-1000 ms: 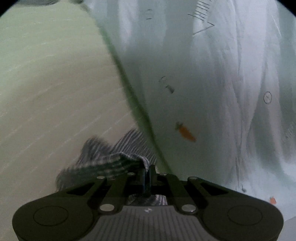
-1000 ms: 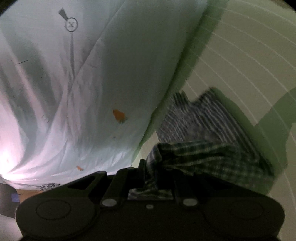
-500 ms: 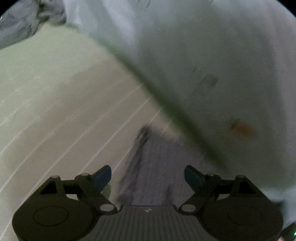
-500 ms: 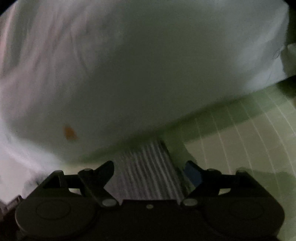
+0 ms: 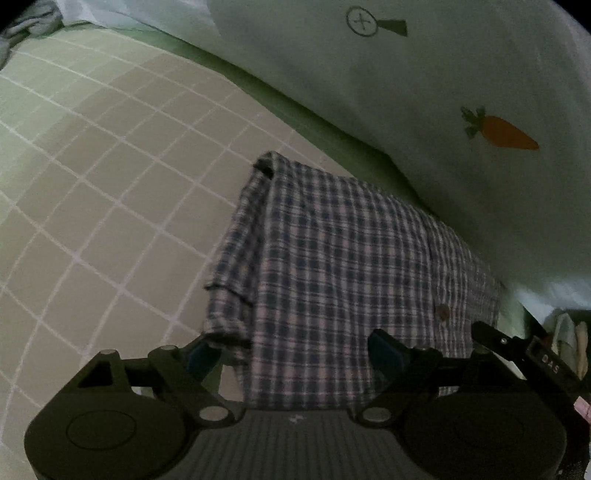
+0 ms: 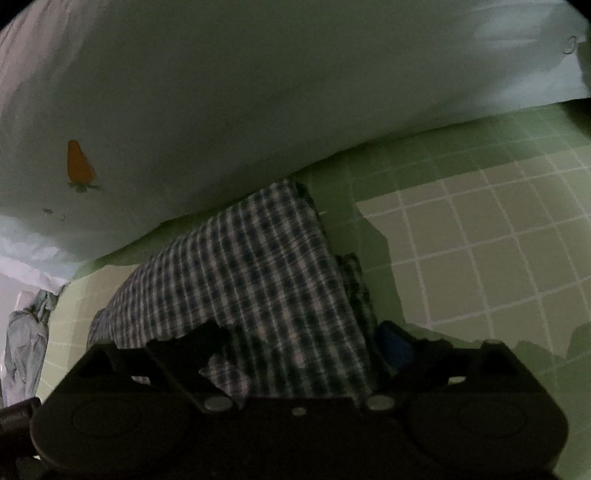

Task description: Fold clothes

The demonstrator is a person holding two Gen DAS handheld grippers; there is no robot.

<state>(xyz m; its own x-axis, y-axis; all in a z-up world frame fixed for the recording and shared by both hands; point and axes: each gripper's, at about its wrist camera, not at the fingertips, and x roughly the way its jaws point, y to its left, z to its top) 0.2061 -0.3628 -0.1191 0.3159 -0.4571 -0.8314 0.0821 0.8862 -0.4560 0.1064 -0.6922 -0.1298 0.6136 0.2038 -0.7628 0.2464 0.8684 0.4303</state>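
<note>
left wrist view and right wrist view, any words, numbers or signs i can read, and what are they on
"0 4 5", roughly and only partly legible: pale characters on the black bar of the other gripper at the left wrist view's right edge.
A circled "x" sign, a printed mark and not a word: on the pale carrot-print quilt.
A faint curly mark, too blurred to read: on the same quilt in the right wrist view.
The folded blue-and-white plaid shirt and green grid-pattern bedsheet carry no text.

dim, greenish cast | sharp, no blur | fisheye edge warp | right view darker w/ shadows
</note>
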